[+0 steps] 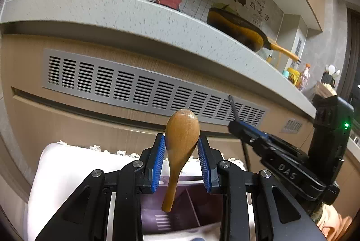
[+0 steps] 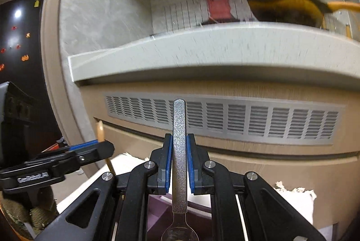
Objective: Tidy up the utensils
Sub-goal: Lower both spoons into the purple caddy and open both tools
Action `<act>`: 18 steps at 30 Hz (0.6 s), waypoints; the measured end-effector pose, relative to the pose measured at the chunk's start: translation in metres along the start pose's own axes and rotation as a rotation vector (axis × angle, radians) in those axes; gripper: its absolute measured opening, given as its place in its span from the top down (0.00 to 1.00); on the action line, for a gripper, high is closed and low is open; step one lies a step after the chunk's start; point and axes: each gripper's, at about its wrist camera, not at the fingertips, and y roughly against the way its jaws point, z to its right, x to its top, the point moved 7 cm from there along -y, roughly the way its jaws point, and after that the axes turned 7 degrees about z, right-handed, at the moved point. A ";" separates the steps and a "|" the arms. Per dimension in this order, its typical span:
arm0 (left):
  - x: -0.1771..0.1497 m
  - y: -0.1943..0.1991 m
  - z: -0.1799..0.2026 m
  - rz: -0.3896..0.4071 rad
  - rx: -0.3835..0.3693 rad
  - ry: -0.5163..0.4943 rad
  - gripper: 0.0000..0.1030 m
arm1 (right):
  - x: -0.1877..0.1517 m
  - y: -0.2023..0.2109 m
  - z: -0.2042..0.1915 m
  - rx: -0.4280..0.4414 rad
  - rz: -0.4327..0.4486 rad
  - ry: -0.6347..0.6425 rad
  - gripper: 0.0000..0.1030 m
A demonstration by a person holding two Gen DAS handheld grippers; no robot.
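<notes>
1. The left gripper [image 1: 181, 146] is clamped on a wooden spoon [image 1: 181, 151], its blue pads [image 1: 157, 164] pressing the sides of the bowl; the bowl points up and the handle hangs down.
2. The spoon's handle tip hangs over a lilac utensil caddy [image 1: 171, 214] with an inner divider and slotted floor, which sits below the gripper on a white surface [image 1: 67, 173].
3. The right gripper [image 2: 179, 162] is closed on the textured handle of a metal spoon [image 2: 179, 151], held upright with the handle end up.
4. The metal spoon's shiny bowl hangs at the bottom edge of the right wrist view, just over the lilac caddy's rim [image 2: 157, 202].
5. Each gripper shows in the other's view: the right one at the right of the left wrist view, the left one at the left of the right wrist view.
6. Behind stands a speckled countertop [image 1: 135, 16] above a grey vent grille [image 1: 146, 88], with a black and yellow frying pan [image 1: 238, 27] resting on it.
</notes>
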 end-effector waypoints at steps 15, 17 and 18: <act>-0.052 -0.010 -0.026 -0.155 0.058 0.023 0.55 | -0.052 0.017 0.008 -0.024 -0.118 0.012 0.58; -0.051 0.001 -0.024 -0.152 0.066 0.005 0.48 | -0.055 0.035 0.005 -0.027 -0.132 0.020 0.53; -0.053 0.010 -0.023 -0.157 0.075 -0.018 0.45 | -0.059 0.046 0.004 -0.034 -0.146 0.034 0.50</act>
